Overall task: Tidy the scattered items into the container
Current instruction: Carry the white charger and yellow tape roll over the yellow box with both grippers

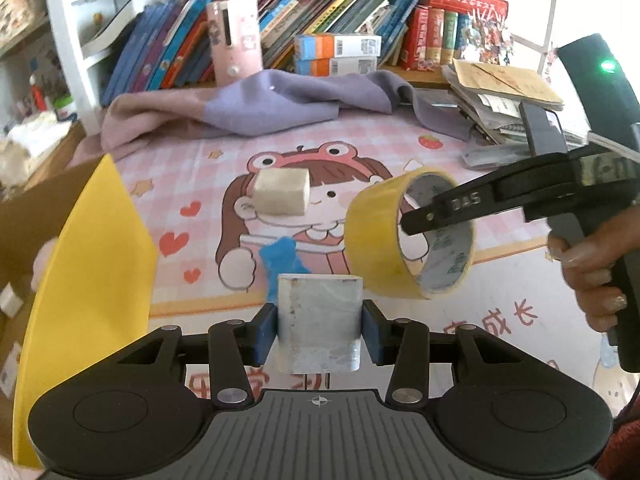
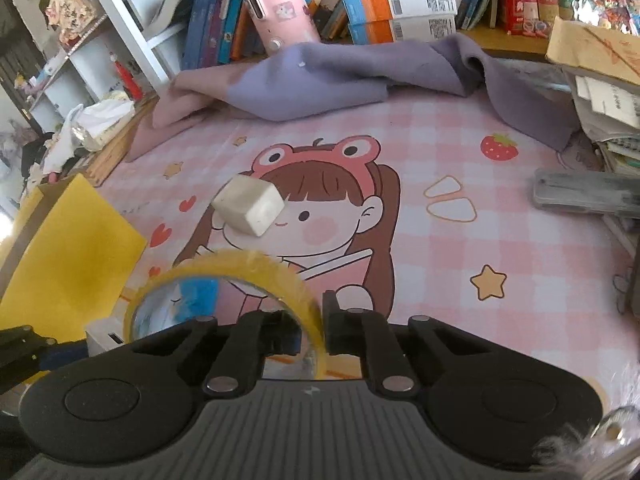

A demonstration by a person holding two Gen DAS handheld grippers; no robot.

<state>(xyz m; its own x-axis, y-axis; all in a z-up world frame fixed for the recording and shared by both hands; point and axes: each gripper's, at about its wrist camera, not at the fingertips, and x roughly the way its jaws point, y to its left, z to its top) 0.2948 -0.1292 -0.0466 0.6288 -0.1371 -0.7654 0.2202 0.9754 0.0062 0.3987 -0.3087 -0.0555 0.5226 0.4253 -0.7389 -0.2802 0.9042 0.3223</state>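
My left gripper [image 1: 319, 330] is shut on a white rectangular block [image 1: 318, 322] and holds it above the pink cartoon mat [image 1: 400, 144]. My right gripper [image 2: 310, 326] is shut on the wall of a yellow tape roll [image 2: 240, 270], one finger inside the ring; the roll [image 1: 376, 236] also shows lifted off the mat in the left wrist view. A cream eraser-like block [image 1: 282, 192] lies on the mat, also in the right wrist view [image 2: 250, 204]. A blue crumpled scrap [image 1: 284, 256] lies beyond the white block. The cardboard box with a yellow flap [image 1: 92, 280] stands at the left.
A purple cloth [image 1: 260, 108] lies bunched at the back of the mat. A bookshelf [image 1: 320, 12] stands behind it. A stack of papers and books [image 1: 500, 96] and a grey case [image 2: 588, 192] sit at the right edge.
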